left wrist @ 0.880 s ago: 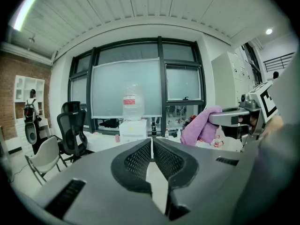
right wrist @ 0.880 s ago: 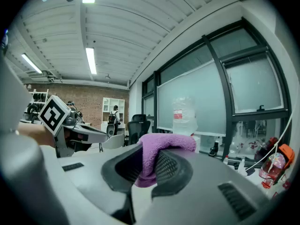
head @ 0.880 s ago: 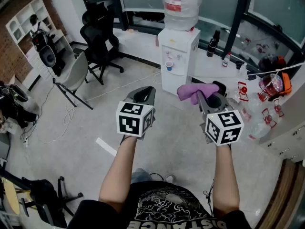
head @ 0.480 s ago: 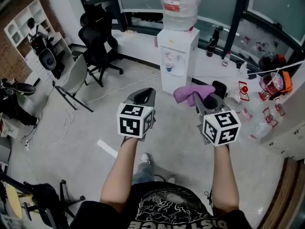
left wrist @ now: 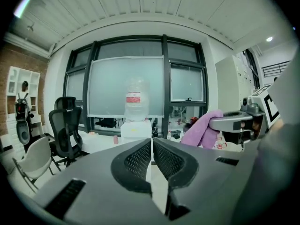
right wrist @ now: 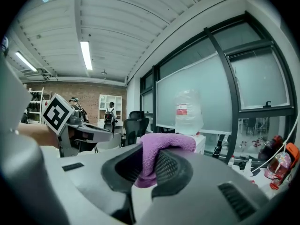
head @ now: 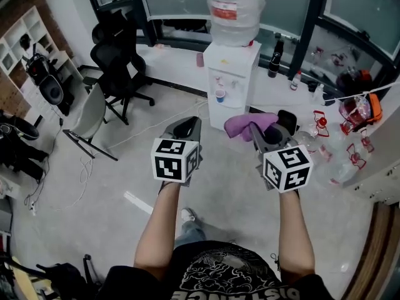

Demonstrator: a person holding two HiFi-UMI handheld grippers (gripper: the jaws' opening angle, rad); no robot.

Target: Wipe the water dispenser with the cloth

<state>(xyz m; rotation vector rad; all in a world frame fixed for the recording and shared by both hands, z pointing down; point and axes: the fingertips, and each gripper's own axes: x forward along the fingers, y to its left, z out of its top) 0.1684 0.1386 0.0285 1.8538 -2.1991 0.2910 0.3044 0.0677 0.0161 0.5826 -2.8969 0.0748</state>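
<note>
A white water dispenser [head: 232, 80] with a clear bottle [head: 235, 8] on top stands against the low ledge ahead; it also shows in the left gripper view [left wrist: 135, 128] and the right gripper view [right wrist: 200, 142]. My right gripper [head: 254, 130] is shut on a purple cloth [head: 248, 124], held in the air short of the dispenser's front; the cloth [right wrist: 157, 153] bulges up between the jaws. My left gripper [head: 188, 125] is shut and holds nothing [left wrist: 152, 146], level with the right one, to its left.
A black office chair [head: 115, 61] and a grey chair [head: 87, 114] stand to the left. Dark bottles [head: 273, 58] sit on the ledge right of the dispenser. Red-topped jars and clutter [head: 350, 136] lie on the floor at right. A paper cup [head: 219, 96] sits at the dispenser's taps.
The person has stepped forward; both grippers have come slightly nearer the dispenser. The cloth stays clamped in the right gripper.
</note>
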